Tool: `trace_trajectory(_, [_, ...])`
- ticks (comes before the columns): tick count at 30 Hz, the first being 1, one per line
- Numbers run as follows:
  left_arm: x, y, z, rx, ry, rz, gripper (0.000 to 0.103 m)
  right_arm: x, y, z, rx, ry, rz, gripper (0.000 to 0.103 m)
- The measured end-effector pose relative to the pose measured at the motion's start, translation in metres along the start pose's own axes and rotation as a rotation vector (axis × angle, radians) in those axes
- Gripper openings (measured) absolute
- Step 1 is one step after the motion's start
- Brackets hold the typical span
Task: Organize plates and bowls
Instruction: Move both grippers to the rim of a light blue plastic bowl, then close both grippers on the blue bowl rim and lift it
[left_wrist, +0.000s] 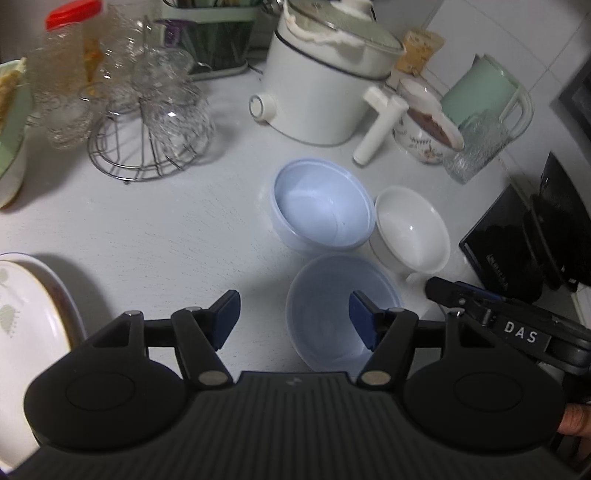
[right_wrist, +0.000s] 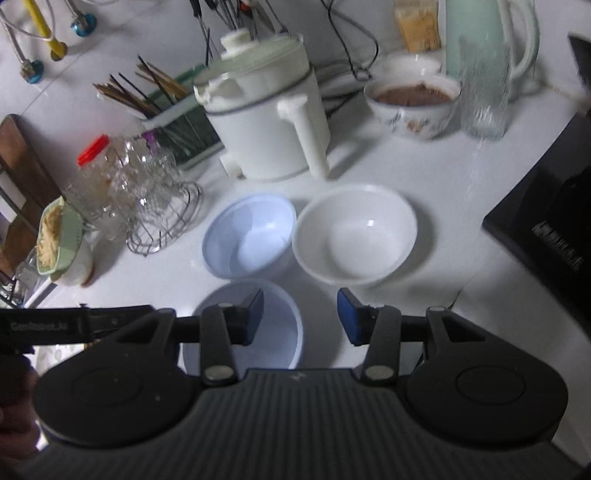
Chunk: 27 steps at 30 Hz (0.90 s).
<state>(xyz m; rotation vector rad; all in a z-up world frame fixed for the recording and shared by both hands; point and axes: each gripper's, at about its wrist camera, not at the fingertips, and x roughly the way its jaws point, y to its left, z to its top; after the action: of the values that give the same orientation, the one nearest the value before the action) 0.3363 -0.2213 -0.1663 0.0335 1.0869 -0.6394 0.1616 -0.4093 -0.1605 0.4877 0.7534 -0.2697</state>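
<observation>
Three bowls (right_wrist: 356, 236), cluttered white counter (left_wrist: 147, 229)

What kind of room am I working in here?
Most likely a home kitchen counter. A white electric cooking pot stands at the back beside a holder of chopsticks, a pale green electric kettle is nearby, and empty bowls sit on the white countertop.

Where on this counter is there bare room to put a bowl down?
The widest bare patch of counter lies between the wire glass rack, the patterned plate and the blue bowls. It is crowded behind, around the white cooker, and the white bowl touches its blue neighbour.
</observation>
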Motion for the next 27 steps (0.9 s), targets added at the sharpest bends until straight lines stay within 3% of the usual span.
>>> trace_trajectory(6, [0.025, 0.000, -0.007, 0.030, 0.057, 0.018, 0.068, 0.022, 0.001, -0.005, -0.008, 0.056, 0.030, 0.047])
trace_trajectory(10, [0.036, 0.003, -0.011, 0.017, 0.087, 0.023, 0.059, 0.029, 0.001, -0.007, -0.010, 0.075, 0.024, 0.047])
trace_trajectory(12, [0.041, 0.004, -0.012, 0.012, 0.108, 0.021, 0.047, 0.034, 0.000, -0.009, -0.002, 0.089, 0.022, 0.041])
trace_trajectory(18, [0.046, 0.009, -0.012, -0.007, 0.111, 0.013, 0.032, 0.045, 0.001, -0.015, 0.003, 0.123, 0.012, 0.021])
trace_trajectory(21, [0.045, 0.013, -0.012, -0.042, 0.117, -0.041, 0.031, 0.048, 0.003, -0.015, 0.019, 0.144, 0.026, 0.016])
trace_trajectory(27, [0.035, 0.016, -0.013, -0.050, 0.113, -0.030, 0.031, 0.046, 0.011, -0.015, 0.022, 0.151, 0.043, 0.016])
